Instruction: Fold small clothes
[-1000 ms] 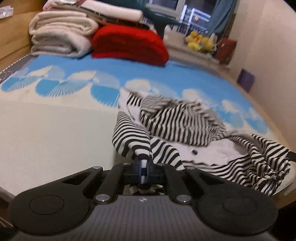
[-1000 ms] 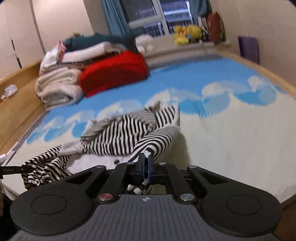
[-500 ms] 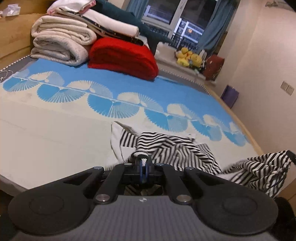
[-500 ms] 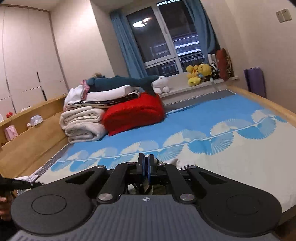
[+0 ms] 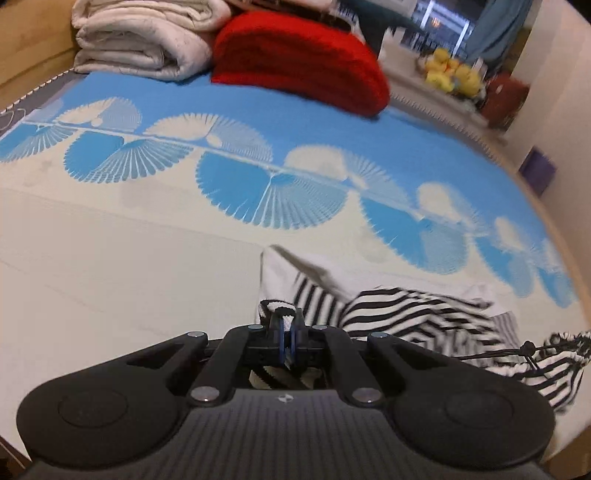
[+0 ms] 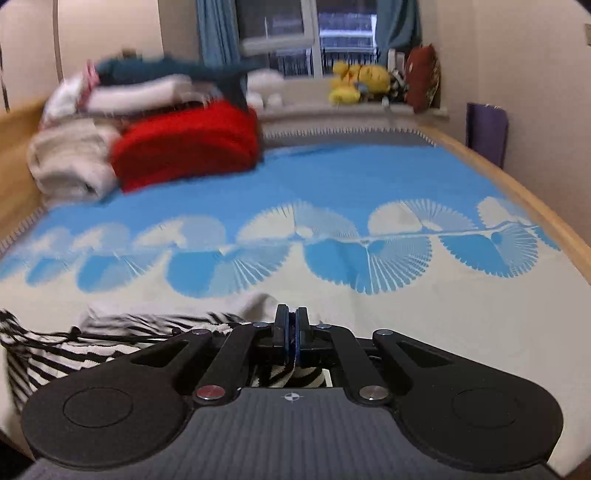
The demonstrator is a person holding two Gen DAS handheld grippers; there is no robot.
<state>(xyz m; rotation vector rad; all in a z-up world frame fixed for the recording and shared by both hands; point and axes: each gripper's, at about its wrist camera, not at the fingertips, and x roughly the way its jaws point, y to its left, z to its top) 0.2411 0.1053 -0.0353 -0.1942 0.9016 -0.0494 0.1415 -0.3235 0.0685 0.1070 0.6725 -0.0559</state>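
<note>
Striped garment (image 5: pixel 424 314) lies crumpled at the bed's (image 5: pixel 110 258) near edge; your left gripper (image 5: pixel 287 334) and right gripper (image 6: pixel 291 332) each pinch its cloth. It's soft, light, floppy: hold edges.

Striped garment (image 5: pixel 413 314) now spread flatter

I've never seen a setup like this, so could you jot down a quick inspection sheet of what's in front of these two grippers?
Surface: bed cover, cream with blue fan pattern.
Job's things: striped garment, rumpled at the near edge, with a drawstring.
Clutter: red blanket, folded white blankets, yellow plush toys.
Grippers: left gripper shut on striped garment; right gripper shut on it too.
Cables: nothing seen.
Surroundings: window, blue curtains, wooden bed frame.
</note>
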